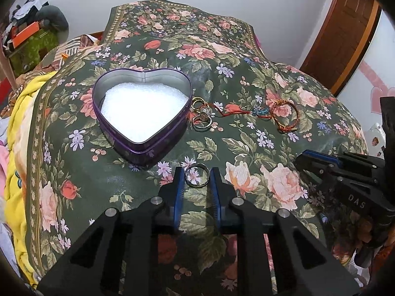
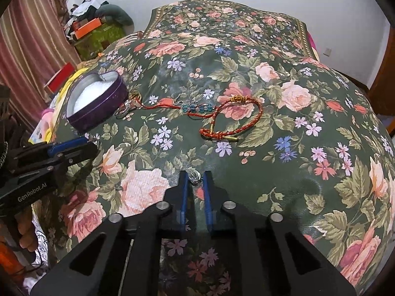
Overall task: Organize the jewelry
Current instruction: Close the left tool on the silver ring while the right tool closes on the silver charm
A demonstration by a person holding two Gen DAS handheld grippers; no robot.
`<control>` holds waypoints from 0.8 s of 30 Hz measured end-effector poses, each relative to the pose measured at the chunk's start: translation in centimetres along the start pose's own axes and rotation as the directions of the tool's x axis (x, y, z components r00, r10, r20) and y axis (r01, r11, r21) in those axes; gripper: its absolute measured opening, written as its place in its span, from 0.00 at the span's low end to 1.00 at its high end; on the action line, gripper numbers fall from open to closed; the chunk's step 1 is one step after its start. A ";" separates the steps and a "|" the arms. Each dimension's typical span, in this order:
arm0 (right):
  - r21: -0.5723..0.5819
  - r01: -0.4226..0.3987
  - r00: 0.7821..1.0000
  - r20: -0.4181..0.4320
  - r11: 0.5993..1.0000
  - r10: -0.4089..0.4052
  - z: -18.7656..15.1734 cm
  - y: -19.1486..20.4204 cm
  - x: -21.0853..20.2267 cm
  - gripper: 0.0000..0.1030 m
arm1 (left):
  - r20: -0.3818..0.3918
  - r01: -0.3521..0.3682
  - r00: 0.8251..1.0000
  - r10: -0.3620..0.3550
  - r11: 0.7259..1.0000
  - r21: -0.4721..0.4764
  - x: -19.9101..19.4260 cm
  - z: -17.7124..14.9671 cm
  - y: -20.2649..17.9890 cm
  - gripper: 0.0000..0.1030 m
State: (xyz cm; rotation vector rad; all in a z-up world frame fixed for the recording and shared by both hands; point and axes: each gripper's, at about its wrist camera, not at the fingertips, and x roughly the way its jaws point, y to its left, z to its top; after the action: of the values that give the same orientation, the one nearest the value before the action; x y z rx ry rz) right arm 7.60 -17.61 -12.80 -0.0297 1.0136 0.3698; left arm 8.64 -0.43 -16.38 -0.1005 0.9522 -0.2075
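My left gripper is shut on a plain metal ring, held just above the floral cloth in front of the heart-shaped purple tin, which is open and lined with white foam. My right gripper is shut on a small clear crystal ring low over the cloth. Beside the tin's right side lie several rings. A red cord with teal beads and a red-and-gold braided bracelet lie further right. The right gripper shows at the right edge of the left wrist view.
The floral green cloth covers a rounded, bulging surface that falls away on all sides. A yellow blanket lies left of it. Cluttered boxes stand at the back left, and a wooden door frame at the right.
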 end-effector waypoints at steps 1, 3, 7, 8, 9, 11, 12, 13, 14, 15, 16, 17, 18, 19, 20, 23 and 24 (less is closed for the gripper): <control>0.006 -0.004 1.000 0.002 1.000 0.004 0.1 -0.1 -0.1 0.09 | 0.000 -0.001 1.000 0.001 1.000 -0.002 -0.1 0.0 0.0 0.19; 0.013 -0.001 1.000 0.010 1.000 0.001 0.2 -0.3 -0.4 0.09 | 0.002 -0.003 1.000 0.003 1.000 -0.006 -0.3 0.0 -0.1 0.19; 0.018 0.002 1.000 0.029 1.000 -0.002 0.4 -0.4 -1.0 0.09 | 0.018 -0.010 1.000 0.011 1.000 -0.012 -1.1 0.0 -0.2 0.19; 0.019 0.002 0.999 0.034 1.000 -0.003 0.5 -0.5 -1.2 0.09 | 0.023 -0.012 1.000 0.012 1.000 -0.013 -1.4 0.0 -0.2 0.19; 0.019 0.002 0.999 0.039 1.000 -0.002 0.6 -0.5 -1.3 0.09 | 0.030 -0.013 0.999 0.014 1.000 -0.015 -1.7 0.1 -0.2 0.19; 0.017 0.001 0.999 0.050 1.000 -0.002 0.9 -0.4 -1.6 0.09 | 0.047 -0.016 0.999 0.017 1.000 -0.018 -2.4 0.3 -0.1 0.19; 0.017 0.001 0.998 0.058 1.000 -0.002 1.0 -0.4 -1.8 0.09 | 0.053 -0.017 0.998 0.018 1.000 -0.019 -2.6 0.4 -0.2 0.19; 0.017 0.000 0.998 0.065 1.000 -0.001 1.2 -0.3 -2.0 0.09 | 0.060 -0.018 0.998 0.019 1.000 -0.019 -2.9 0.5 -0.1 0.19; 0.016 -0.002 0.998 0.070 1.000 0.001 1.4 -0.3 -2.1 0.09 | 0.072 -0.020 0.997 0.022 1.000 -0.020 -3.3 0.7 -0.1 0.19; 0.014 -0.004 0.997 0.078 1.000 0.002 1.6 -0.2 -2.3 0.09 | 0.079 -0.021 0.997 0.022 1.000 -0.020 -3.6 0.8 -0.1 0.19; 0.012 -0.003 0.996 0.085 1.000 0.002 1.8 -0.1 -2.5 0.09 | 0.088 -0.022 0.996 0.024 1.000 -0.020 -3.9 1.0 -0.1 0.19; 0.007 -0.004 0.995 0.096 1.000 0.003 2.1 0.1 -2.7 0.09 | 0.102 -0.026 0.994 0.028 0.999 -0.021 -4.3 1.2 -0.1 0.19; 0.003 -0.005 0.995 0.104 1.000 0.004 2.3 0.3 -2.8 0.09 | 0.112 -0.028 0.993 0.030 0.999 -0.022 -4.6 1.3 0.0 0.19; -0.001 -0.005 0.994 0.112 1.000 0.005 2.5 0.5 -3.0 0.09 | 0.123 -0.030 0.992 0.033 0.999 -0.024 -5.0 1.5 0.0 0.19; -0.004 -0.007 0.993 0.120 1.000 0.007 2.8 0.6 -3.2 0.09 | 0.132 -0.031 0.991 0.034 0.999 -0.027 -5.2 1.7 0.1 0.19; -0.017 -0.015 0.988 0.152 1.000 0.017 3.7 1.3 -3.8 0.09 | 0.169 -0.039 0.985 0.045 0.998 -0.038 -6.3 2.4 0.5 0.19; -0.023 -0.017 0.987 0.161 1.000 0.020 4.0 1.6 -3.9 0.09 | 0.178 -0.040 0.983 0.047 0.998 -0.042 -6.5 2.6 0.6 0.19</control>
State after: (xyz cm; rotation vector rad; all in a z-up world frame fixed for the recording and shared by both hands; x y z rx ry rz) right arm 8.50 -16.46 -7.17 -0.0099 0.8500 0.3942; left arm 7.15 1.62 -9.80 -0.1318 0.7781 -0.1373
